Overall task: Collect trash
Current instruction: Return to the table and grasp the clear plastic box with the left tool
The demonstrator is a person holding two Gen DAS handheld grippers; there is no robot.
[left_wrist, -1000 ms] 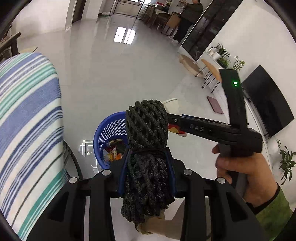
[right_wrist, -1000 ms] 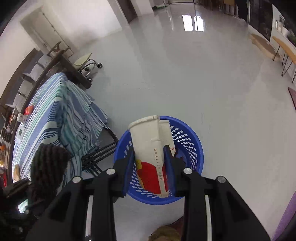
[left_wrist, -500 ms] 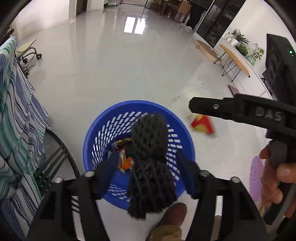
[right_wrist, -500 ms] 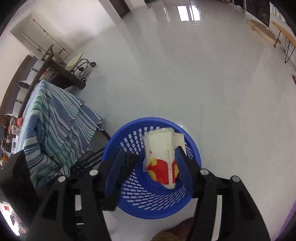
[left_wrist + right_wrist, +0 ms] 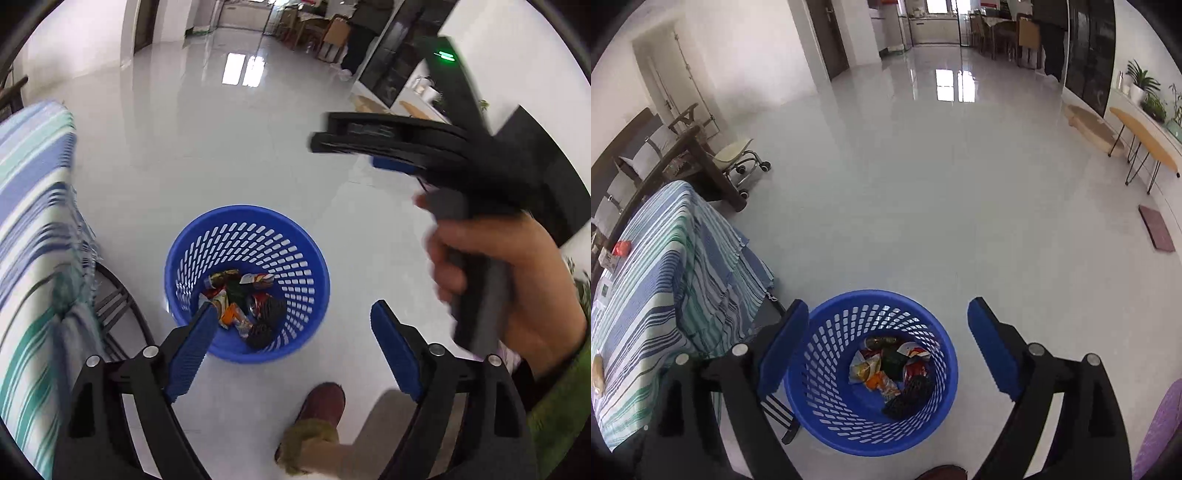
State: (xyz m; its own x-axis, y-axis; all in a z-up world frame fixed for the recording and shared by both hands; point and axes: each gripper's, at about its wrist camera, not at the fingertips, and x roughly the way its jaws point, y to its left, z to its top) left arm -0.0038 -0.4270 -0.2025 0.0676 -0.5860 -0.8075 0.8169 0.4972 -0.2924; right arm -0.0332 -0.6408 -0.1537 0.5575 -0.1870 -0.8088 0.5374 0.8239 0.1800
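A blue perforated basket (image 5: 295, 258) (image 5: 827, 387) stands on the pale floor. In it lie crumpled wrappers (image 5: 875, 369), a can (image 5: 256, 304) and a black mesh net (image 5: 266, 325) (image 5: 908, 395). A white and red scrap (image 5: 912, 350) lies among the wrappers. My left gripper (image 5: 293, 308) hovers over the basket with its jaws opening and nothing between them. Above the near rim, my right gripper (image 5: 886, 304) has its jaws opening too and holds nothing. In the left wrist view a hand (image 5: 498, 280) grips the right gripper's handle, blurred.
A table under a blue and green striped cloth (image 5: 665, 277) (image 5: 33, 221) stands close on the left, dark metal legs (image 5: 118, 306) beneath it. A brown shoe (image 5: 321, 402) is near the basket. Far off are a wheeled chair (image 5: 738, 158), low tables (image 5: 1145, 147) and a dark red mat (image 5: 1156, 232).
Both grippers went from shut to open. The black net fell from the left one and the white and red cup from the right one, down into the basket.
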